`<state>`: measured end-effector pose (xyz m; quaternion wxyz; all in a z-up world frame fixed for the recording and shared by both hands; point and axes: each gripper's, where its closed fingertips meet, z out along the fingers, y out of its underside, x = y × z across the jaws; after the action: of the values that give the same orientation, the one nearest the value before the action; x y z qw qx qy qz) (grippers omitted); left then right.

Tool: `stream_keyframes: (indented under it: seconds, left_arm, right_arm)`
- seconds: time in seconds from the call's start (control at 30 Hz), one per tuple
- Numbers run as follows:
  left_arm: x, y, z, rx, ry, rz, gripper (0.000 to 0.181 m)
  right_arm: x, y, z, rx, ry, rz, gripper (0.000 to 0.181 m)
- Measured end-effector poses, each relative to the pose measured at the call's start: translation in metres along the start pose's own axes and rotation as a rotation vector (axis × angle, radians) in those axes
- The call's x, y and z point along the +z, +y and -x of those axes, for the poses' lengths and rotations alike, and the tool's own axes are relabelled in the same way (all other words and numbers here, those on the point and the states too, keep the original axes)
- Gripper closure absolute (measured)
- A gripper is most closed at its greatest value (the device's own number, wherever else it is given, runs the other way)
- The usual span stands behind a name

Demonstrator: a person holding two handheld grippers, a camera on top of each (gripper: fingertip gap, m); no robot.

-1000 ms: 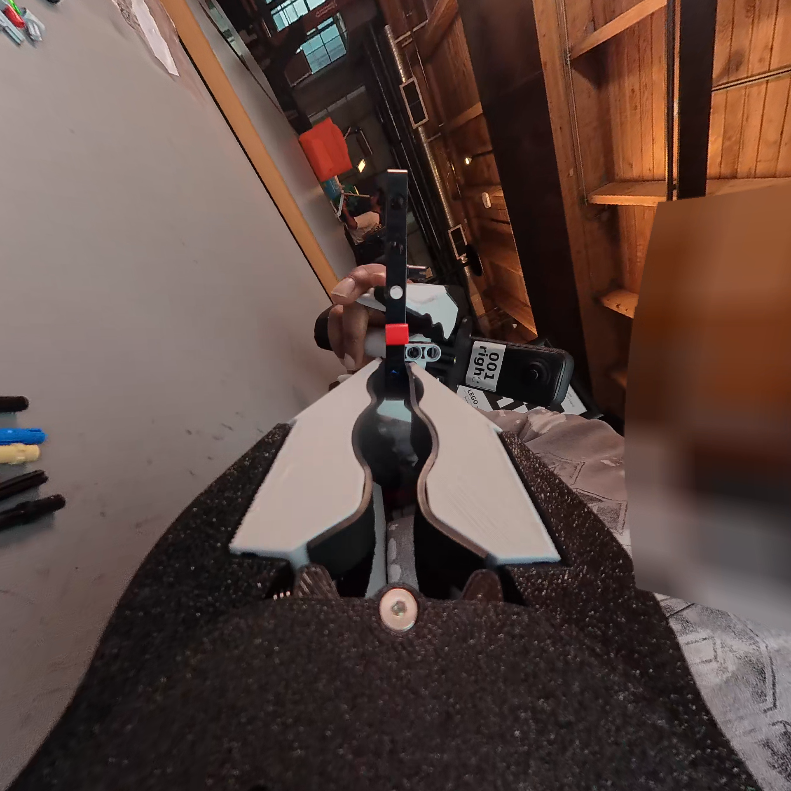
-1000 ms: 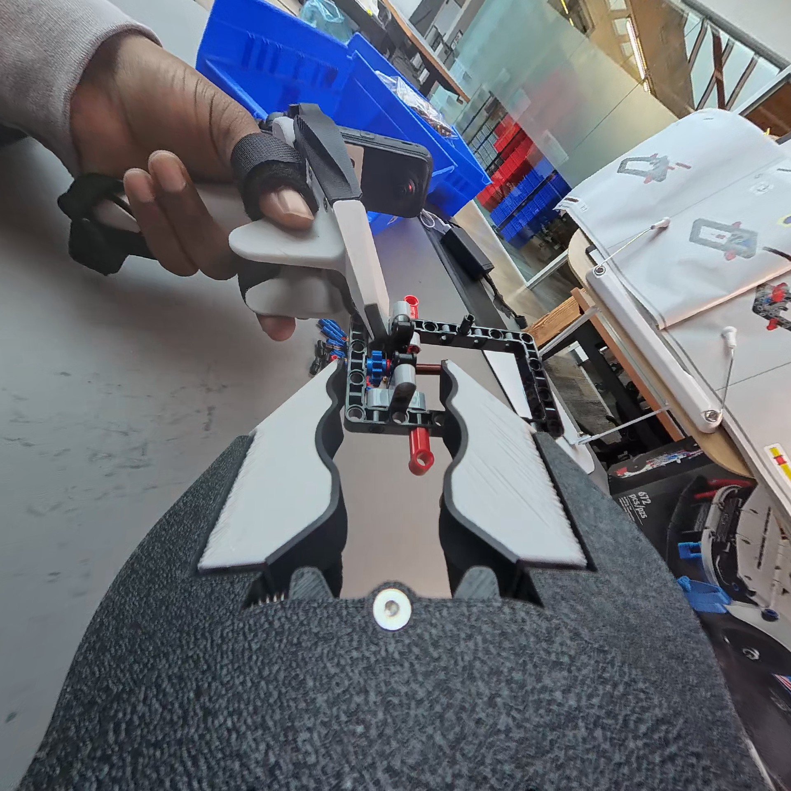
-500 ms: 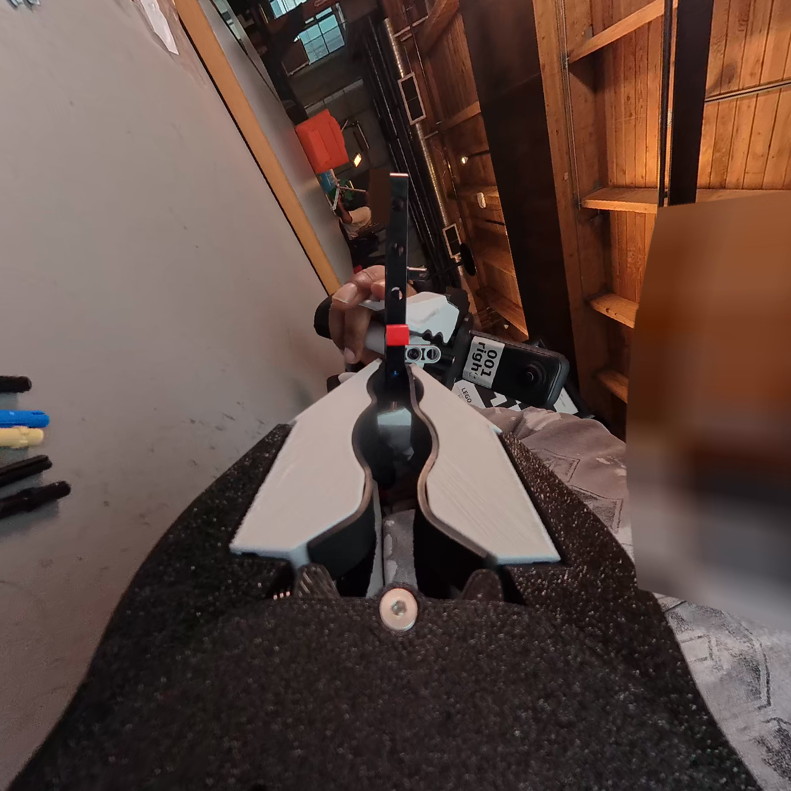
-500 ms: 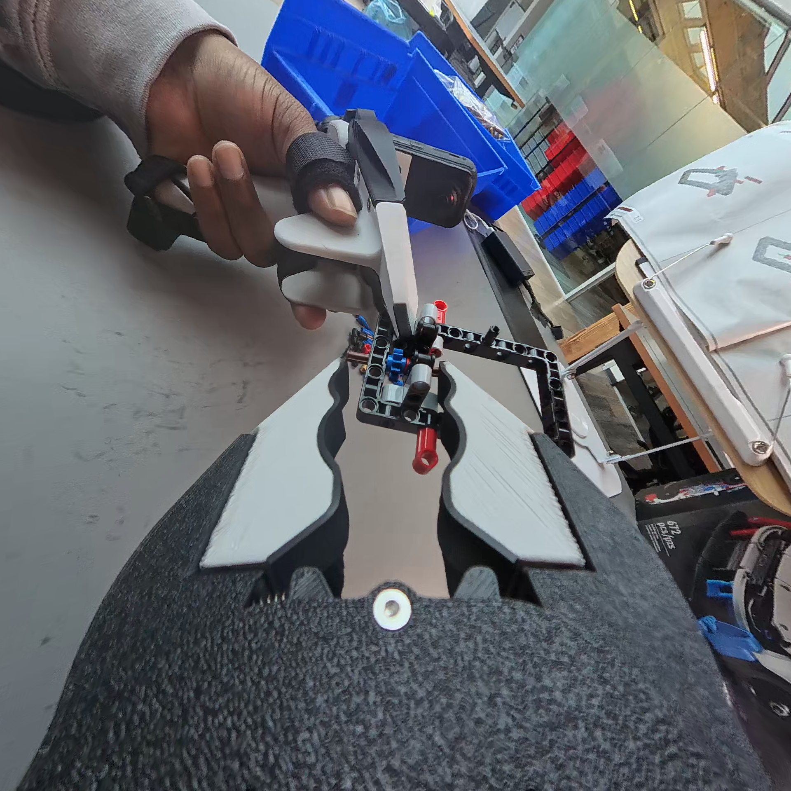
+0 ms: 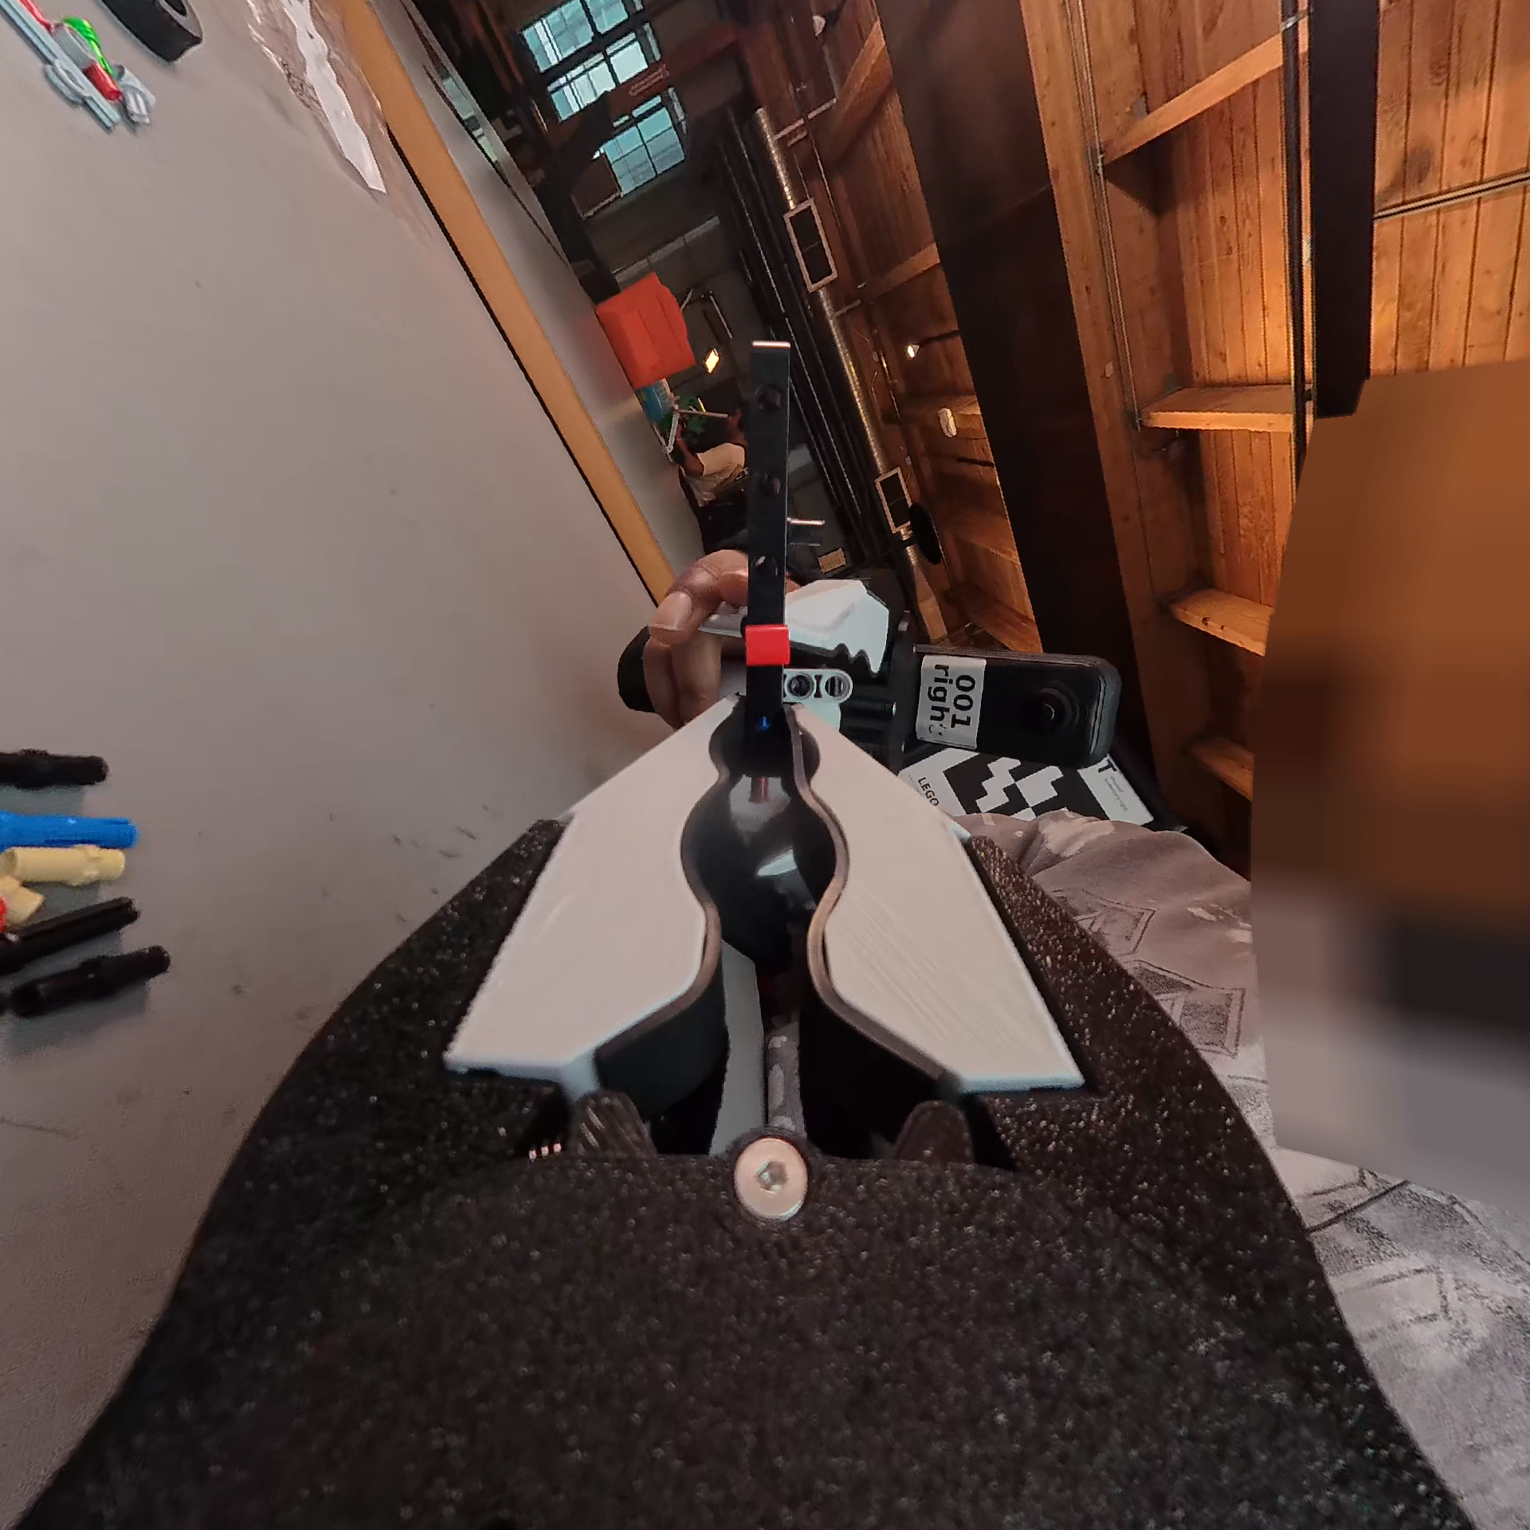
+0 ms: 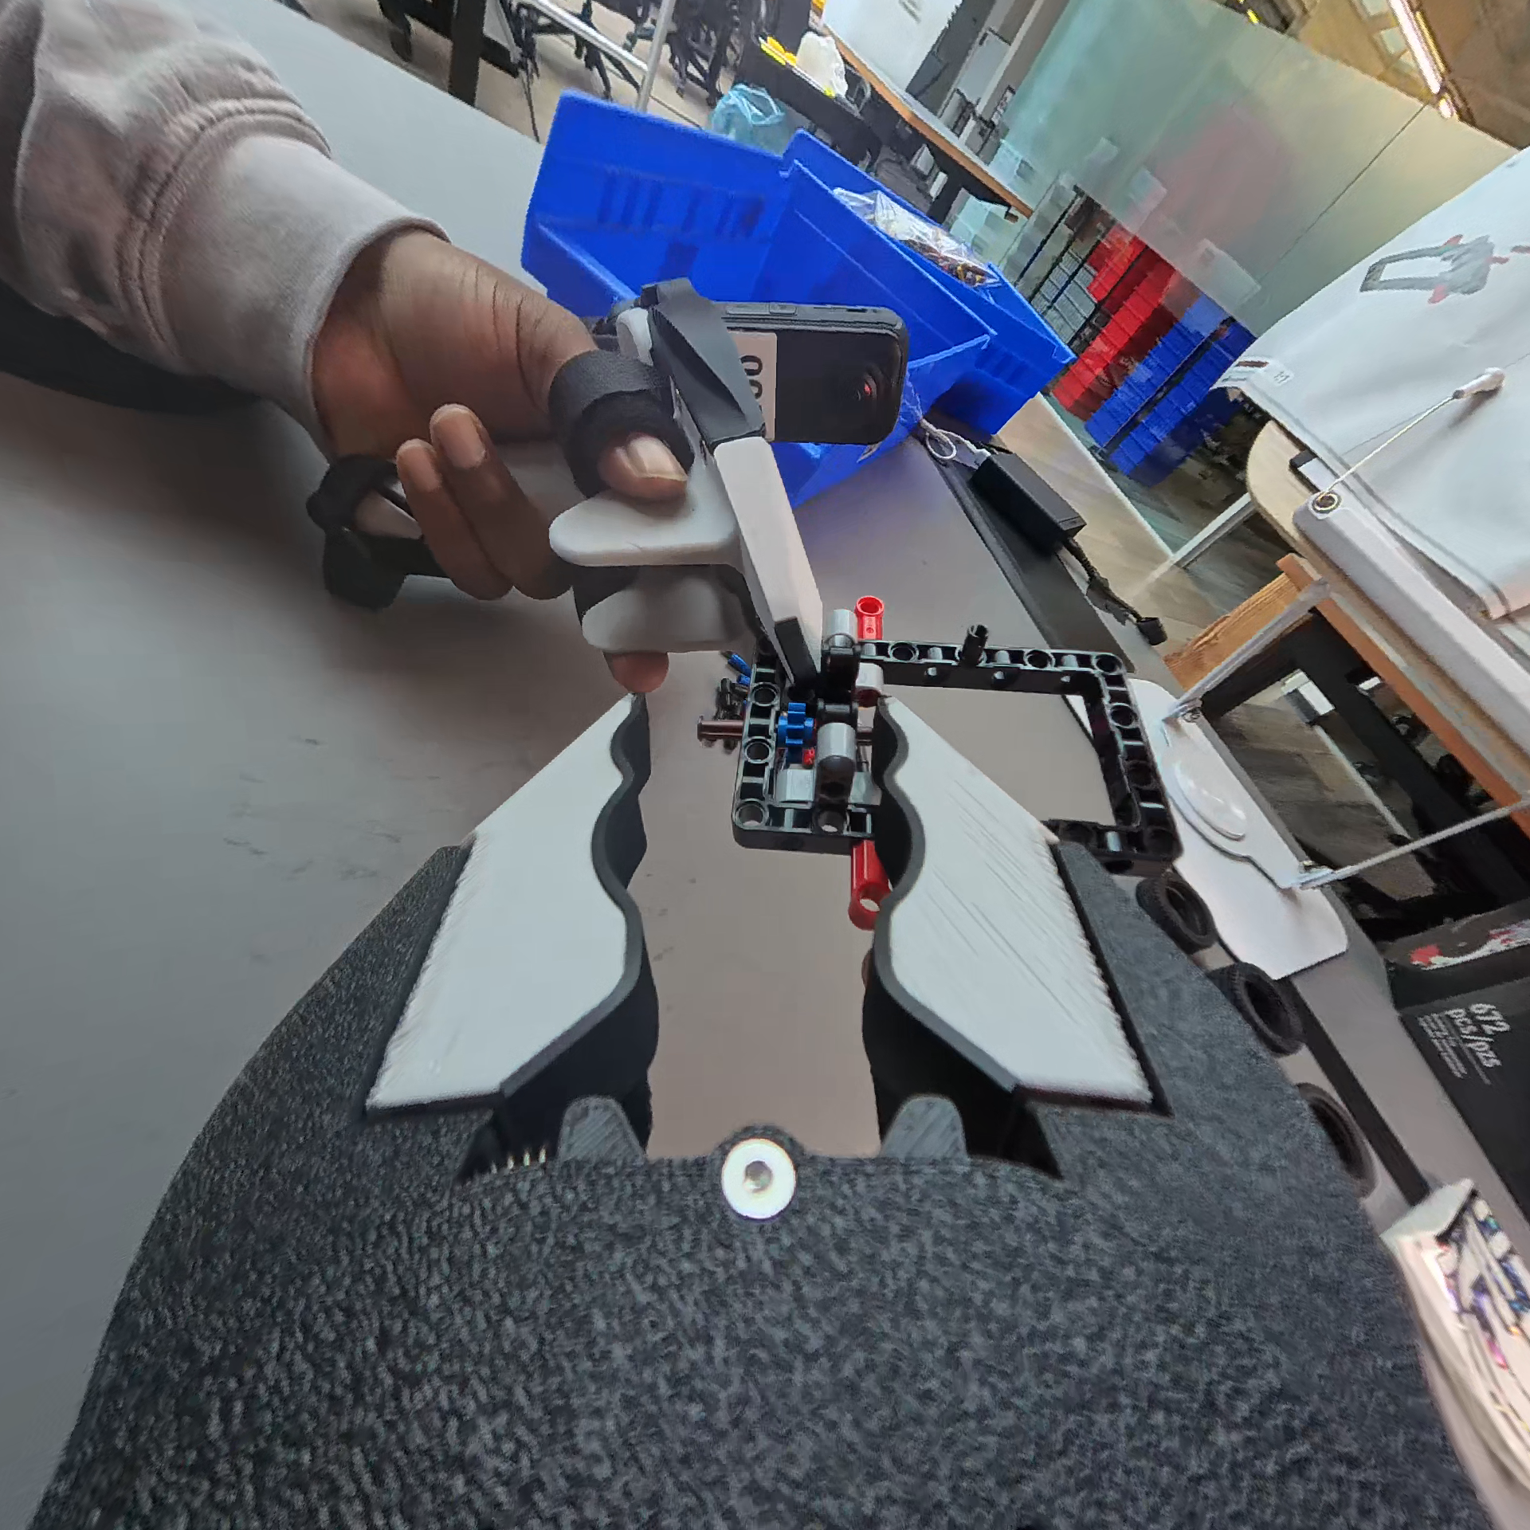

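My left gripper (image 5: 763,728) is shut on the corner of a black beam frame (image 5: 768,497), seen edge-on, with a red piece (image 5: 763,644) and a grey connector (image 5: 815,685) on it. In the right wrist view the frame (image 6: 1109,745) is held above the grey table (image 6: 207,745), with the left gripper (image 6: 795,654) pinching its near-left corner. A red axle (image 6: 865,878) hangs from the frame's small geared section (image 6: 795,770). My right gripper (image 6: 762,712) is open and empty. The small section lies between its fingers, close against the right finger (image 6: 952,869).
Blue bins (image 6: 745,215) stand behind the left hand. Loose black, blue and tan pins (image 5: 66,836) lie on the table at left. Black tyres (image 6: 1176,911), a dark box (image 6: 1465,1027) and a stand holding printed sheets (image 6: 1407,348) are at right.
The right gripper's jaws have opened a little wider and it has shifted left, so the frame now sits by its right finger. The left gripper keeps its grip on the frame.
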<state>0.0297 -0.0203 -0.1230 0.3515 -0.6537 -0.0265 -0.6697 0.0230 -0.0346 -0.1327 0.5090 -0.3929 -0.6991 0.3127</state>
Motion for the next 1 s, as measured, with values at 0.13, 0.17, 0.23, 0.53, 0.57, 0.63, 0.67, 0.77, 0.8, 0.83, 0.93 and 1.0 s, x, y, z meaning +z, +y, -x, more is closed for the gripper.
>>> stream_keyframes:
  seconds: [0.13,0.17,0.23,0.53,0.57,0.63,0.67,0.77,0.8,0.83,0.93,1.0]
  left_arm:
    - [0.0,0.004,0.002,0.028,-0.017,0.029,0.178]
    - [0.001,0.003,0.003,0.031,-0.025,0.027,0.178]
    - [0.001,0.0,0.003,0.051,-0.028,0.035,0.177]
    - [-0.023,-0.05,-0.013,0.227,-0.032,-0.254,0.171]
    - [-0.024,-0.054,-0.015,0.246,-0.033,-0.288,0.175]
    - [-0.025,-0.056,-0.021,0.285,-0.023,-0.323,0.174]
    - [-0.024,-0.056,-0.025,0.301,-0.011,-0.332,0.174]
    - [-0.02,-0.053,-0.036,0.347,0.009,-0.342,0.176]
    - [-0.02,-0.052,-0.037,0.361,0.004,-0.337,0.174]
    - [-0.019,-0.051,-0.038,0.371,0.002,-0.33,0.174]
    - [-0.02,-0.051,-0.044,0.391,0.02,-0.33,0.176]
    - [-0.019,-0.05,-0.048,0.404,0.028,-0.32,0.176]
  right_arm:
    - [-0.003,-0.001,0.003,0.135,-0.054,-0.03,0.131]
    - [-0.003,-0.001,0.003,0.175,-0.072,-0.037,0.127]
    - [-0.003,-0.004,-0.002,0.245,-0.079,-0.052,0.127]
    - [-0.03,-0.026,-0.048,0.483,0.153,-0.203,0.157]
    - [-0.02,-0.017,-0.039,0.58,0.099,-0.188,0.157]
    - [-0.004,-0.014,-0.028,0.729,0.016,-0.205,0.155]
    - [0.002,-0.017,-0.027,0.789,-0.008,-0.229,0.153]
    - [0.013,-0.032,-0.03,0.878,-0.059,-0.288,0.153]
    - [0.013,-0.037,-0.032,0.895,-0.063,-0.315,0.158]
    - [0.012,-0.04,-0.036,0.912,-0.059,-0.338,0.163]
    - [0.009,-0.043,-0.043,0.933,-0.047,-0.371,0.176]
    - [0.008,-0.045,-0.041,0.92,-0.051,-0.378,0.177]
